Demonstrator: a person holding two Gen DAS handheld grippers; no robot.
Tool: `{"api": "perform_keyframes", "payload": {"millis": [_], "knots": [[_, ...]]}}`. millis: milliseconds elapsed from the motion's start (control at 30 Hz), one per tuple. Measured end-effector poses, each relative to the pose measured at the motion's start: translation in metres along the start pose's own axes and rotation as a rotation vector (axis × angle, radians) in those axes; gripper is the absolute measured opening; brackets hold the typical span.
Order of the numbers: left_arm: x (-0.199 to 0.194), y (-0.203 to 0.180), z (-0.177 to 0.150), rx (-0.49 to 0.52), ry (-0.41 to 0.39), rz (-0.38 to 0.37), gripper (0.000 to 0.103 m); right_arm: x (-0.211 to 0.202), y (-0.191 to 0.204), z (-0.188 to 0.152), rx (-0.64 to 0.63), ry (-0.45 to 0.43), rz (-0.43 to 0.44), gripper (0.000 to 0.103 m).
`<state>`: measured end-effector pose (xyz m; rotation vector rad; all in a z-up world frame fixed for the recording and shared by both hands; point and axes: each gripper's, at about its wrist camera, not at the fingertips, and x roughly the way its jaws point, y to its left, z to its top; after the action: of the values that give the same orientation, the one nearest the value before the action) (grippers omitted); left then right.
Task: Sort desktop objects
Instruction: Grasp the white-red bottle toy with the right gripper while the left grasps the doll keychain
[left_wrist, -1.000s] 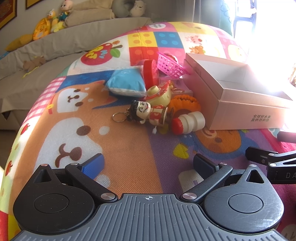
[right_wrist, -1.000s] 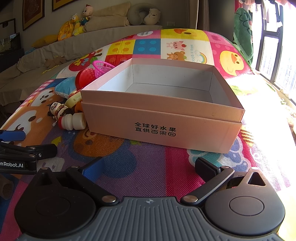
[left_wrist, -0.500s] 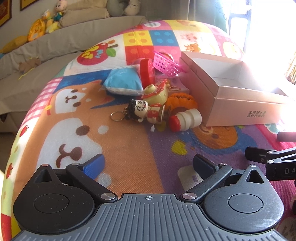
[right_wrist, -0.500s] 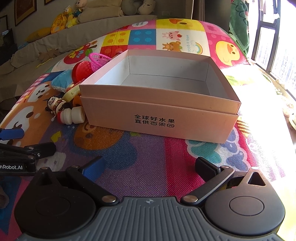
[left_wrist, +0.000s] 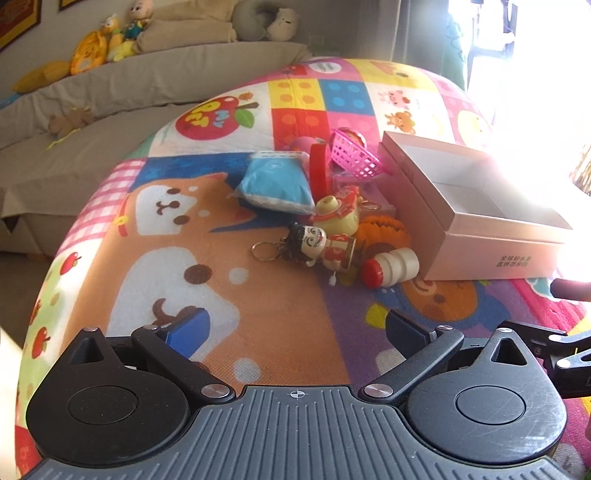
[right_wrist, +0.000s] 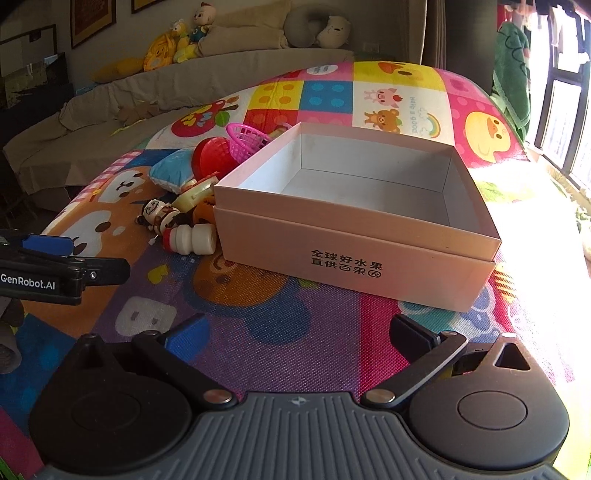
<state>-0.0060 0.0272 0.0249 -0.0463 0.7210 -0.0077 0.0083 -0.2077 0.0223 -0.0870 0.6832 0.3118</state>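
Observation:
A pile of toys lies left of an open pink box (left_wrist: 476, 218): a doll keychain (left_wrist: 321, 247), a white bottle with a red cap (left_wrist: 391, 266), a yellow figure (left_wrist: 334, 214), an orange toy (left_wrist: 384, 230), a blue pouch (left_wrist: 273, 182), a red disc (left_wrist: 317, 168) and a pink basket (left_wrist: 354, 157). My left gripper (left_wrist: 295, 326) is open and empty, well short of the pile. My right gripper (right_wrist: 295, 334) is open and empty in front of the box (right_wrist: 354, 221), which is empty inside.
Everything rests on a colourful play mat (left_wrist: 221, 258). A beige sofa (left_wrist: 110, 96) with plush toys stands behind. Bright windows are on the right. The left gripper's body (right_wrist: 44, 273) shows at the left of the right wrist view.
Both grippers have drawn back and risen slightly, so toys and box look smaller and farther. Both stay open.

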Motion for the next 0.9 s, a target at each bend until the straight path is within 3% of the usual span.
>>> {"api": "perform_keyframes", "payload": {"millis": [200, 367, 400, 467, 567, 700, 733, 767, 900], "knots": [[0.000, 0.023, 0.006, -0.050, 0.025, 0.063, 0.103, 0.002, 0.024, 0.012, -0.080, -0.016, 0.056, 0.103], [-0.010, 0.049, 0.013, -0.103, -0.015, 0.112, 0.103, 0.016, 0.052, 0.026, -0.148, -0.053, 0.078, 0.102], [-0.013, 0.054, 0.014, -0.117, -0.023, 0.123, 0.103, 0.020, 0.057, 0.029, -0.156, -0.049, 0.084, 0.099], [-0.016, 0.062, 0.016, -0.135, -0.035, 0.140, 0.103, 0.031, 0.070, 0.035, -0.177, -0.024, 0.112, 0.080], [-0.019, 0.071, 0.016, -0.150, -0.043, 0.155, 0.103, 0.049, 0.087, 0.040, -0.184, 0.008, 0.086, 0.069], [-0.019, 0.072, 0.011, -0.147, -0.032, 0.147, 0.103, 0.070, 0.097, 0.041, -0.187, -0.013, 0.031, 0.066], [-0.018, 0.071, 0.011, -0.144, -0.029, 0.141, 0.103, 0.074, 0.096, 0.042, -0.189, -0.006, 0.022, 0.060], [-0.018, 0.069, 0.010, -0.137, -0.027, 0.133, 0.103, 0.077, 0.094, 0.042, -0.184, 0.010, 0.026, 0.046], [-0.014, 0.056, 0.011, -0.091, -0.037, 0.091, 0.103, 0.058, 0.080, 0.036, -0.163, 0.018, 0.099, 0.043]]}}
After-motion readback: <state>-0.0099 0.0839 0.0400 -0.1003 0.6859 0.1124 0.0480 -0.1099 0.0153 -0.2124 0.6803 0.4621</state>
